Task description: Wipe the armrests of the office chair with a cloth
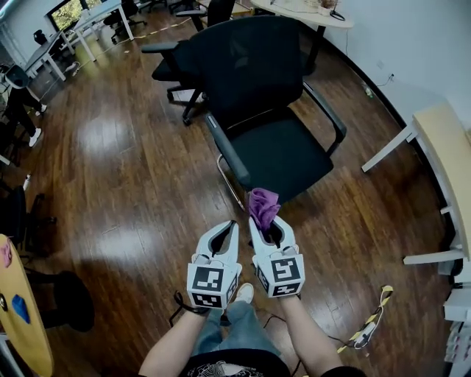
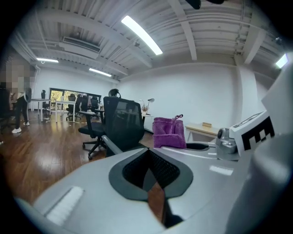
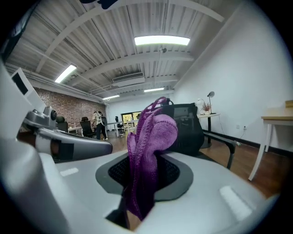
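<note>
A black mesh office chair [image 1: 257, 96] stands in front of me on the wood floor, its near armrest [image 1: 224, 151] on the left and its other armrest [image 1: 331, 118] on the right. My right gripper [image 1: 255, 219] is shut on a purple cloth [image 1: 263, 204], which sticks up out of its jaws [image 3: 151, 146] just short of the seat's front corner. Beside it, my left gripper [image 1: 234, 223] is shut with nothing in it [image 2: 149, 151]. Neither gripper touches the chair. In the right gripper view the chair [image 3: 188, 129] shows behind the cloth.
More black chairs [image 1: 173, 62] stand behind the first one. A light desk [image 1: 441, 147] lines the right wall, and a round table [image 1: 302, 11] stands at the back. A yellow-black strap [image 1: 372, 320] lies on the floor at lower right. A person [image 1: 18, 103] stands far left.
</note>
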`<state>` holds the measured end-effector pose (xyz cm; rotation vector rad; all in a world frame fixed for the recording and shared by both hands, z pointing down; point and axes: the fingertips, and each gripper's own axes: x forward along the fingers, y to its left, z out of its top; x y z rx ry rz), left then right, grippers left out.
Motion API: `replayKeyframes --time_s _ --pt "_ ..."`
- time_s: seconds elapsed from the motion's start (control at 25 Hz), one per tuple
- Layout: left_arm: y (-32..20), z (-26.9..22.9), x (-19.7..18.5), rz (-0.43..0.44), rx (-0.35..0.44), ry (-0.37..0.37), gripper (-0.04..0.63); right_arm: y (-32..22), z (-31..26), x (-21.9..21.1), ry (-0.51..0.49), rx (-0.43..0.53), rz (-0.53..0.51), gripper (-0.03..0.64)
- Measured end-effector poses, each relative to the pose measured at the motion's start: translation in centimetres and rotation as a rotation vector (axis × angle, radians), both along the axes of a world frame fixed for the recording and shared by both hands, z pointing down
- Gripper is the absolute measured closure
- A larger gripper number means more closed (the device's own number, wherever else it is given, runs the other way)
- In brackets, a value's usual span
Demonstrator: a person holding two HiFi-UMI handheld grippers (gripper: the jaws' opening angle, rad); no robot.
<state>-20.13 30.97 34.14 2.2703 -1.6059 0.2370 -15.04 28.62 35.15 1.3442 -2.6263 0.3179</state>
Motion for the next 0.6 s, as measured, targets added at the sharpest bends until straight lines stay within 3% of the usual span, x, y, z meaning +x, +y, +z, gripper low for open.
replayKeyframes --time_s 0.36,0.6 --pt "8.0 -6.4 -2.8 0.014 0.095 0.042 0.591 9.7 -10.3 -3.4 0.006 0.165 -0.025 0.520" --pt "12.9 -9.2 -4.8 0.062 0.170 0.047 0.591 15.2 -12.7 -5.7 0.006 0.191 0.026 0.525"
